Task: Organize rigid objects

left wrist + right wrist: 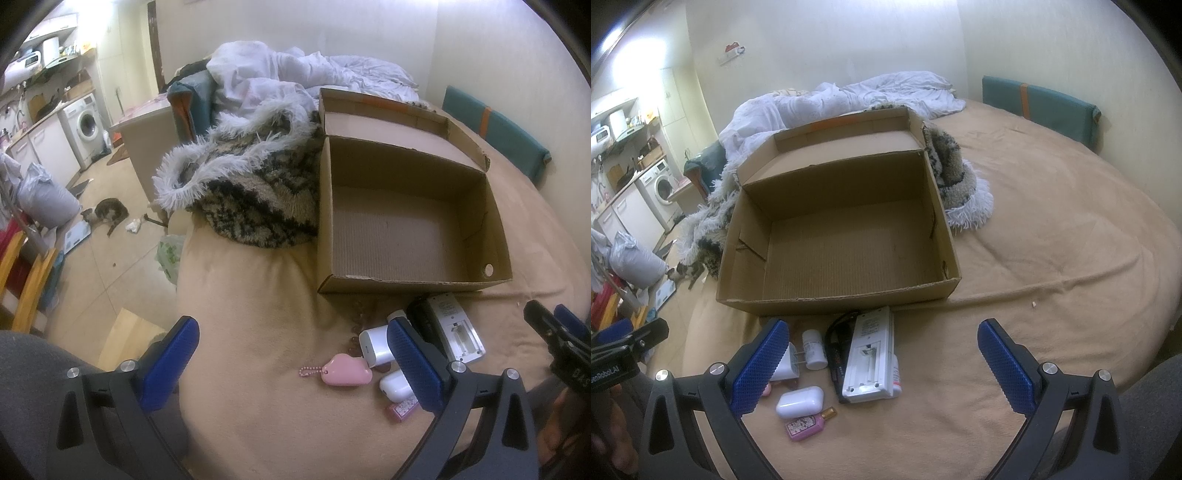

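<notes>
- The right gripper [882, 363] has its blue ribbed pads spread wide and holds nothing; it hangs low over the tan blanket [1052, 236].
- The left gripper [291, 363] is likewise spread and empty, set to the left of the pile.
- The nearest sizeable target, a white rectangular plastic remote lying face down [870, 356], sits between the right pads, nearer the left one. Its long axis runs away from the claw toward the box, so I judge the right arm better placed.
- Beside it: a glossy white rounded earbud case [800, 401], a small pink perfume bottle [806, 427], a white plug charger [786, 365], a pink cloud-shaped keychain [347, 373].
- The empty brown corrugated cardboard box [838, 295] stands open just beyond the pile.
</notes>
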`<state>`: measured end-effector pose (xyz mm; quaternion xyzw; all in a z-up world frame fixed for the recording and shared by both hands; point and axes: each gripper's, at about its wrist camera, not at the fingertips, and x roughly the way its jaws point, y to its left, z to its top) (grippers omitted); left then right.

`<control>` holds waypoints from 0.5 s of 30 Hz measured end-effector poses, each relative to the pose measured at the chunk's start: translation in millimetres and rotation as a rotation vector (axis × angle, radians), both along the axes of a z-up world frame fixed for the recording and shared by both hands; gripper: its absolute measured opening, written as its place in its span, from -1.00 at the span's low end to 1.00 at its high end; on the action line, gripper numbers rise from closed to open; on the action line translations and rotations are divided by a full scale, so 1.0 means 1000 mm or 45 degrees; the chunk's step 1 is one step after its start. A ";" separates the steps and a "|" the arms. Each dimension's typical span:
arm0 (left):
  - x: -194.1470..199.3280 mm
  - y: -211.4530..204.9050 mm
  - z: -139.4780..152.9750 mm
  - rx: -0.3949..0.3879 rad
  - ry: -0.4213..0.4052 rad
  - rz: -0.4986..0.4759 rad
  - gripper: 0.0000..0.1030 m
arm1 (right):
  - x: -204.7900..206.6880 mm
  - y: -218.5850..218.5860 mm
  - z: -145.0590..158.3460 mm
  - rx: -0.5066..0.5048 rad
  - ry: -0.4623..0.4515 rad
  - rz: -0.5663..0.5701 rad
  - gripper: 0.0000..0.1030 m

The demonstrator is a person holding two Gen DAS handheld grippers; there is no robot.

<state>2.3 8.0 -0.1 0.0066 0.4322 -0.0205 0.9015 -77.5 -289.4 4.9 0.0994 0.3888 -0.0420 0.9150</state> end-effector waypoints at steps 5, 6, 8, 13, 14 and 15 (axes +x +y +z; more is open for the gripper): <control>-0.002 0.005 -0.001 -0.001 0.001 0.010 0.97 | 0.000 0.000 0.000 0.000 0.001 0.004 1.00; -0.003 0.005 -0.002 0.001 0.003 0.013 0.97 | 0.000 0.001 0.000 0.000 0.001 0.005 1.00; -0.002 0.006 -0.008 0.001 0.017 0.022 0.97 | -0.002 0.000 -0.001 0.005 0.000 0.007 1.00; 0.011 0.008 -0.023 0.012 0.129 0.059 0.97 | -0.004 0.000 -0.003 0.019 0.005 0.002 1.00; 0.016 0.009 -0.031 0.016 0.183 0.068 0.97 | -0.004 -0.001 -0.002 0.025 0.007 -0.002 1.00; 0.019 0.009 -0.038 0.026 0.235 0.079 0.97 | -0.003 -0.001 -0.002 0.028 0.010 -0.008 1.00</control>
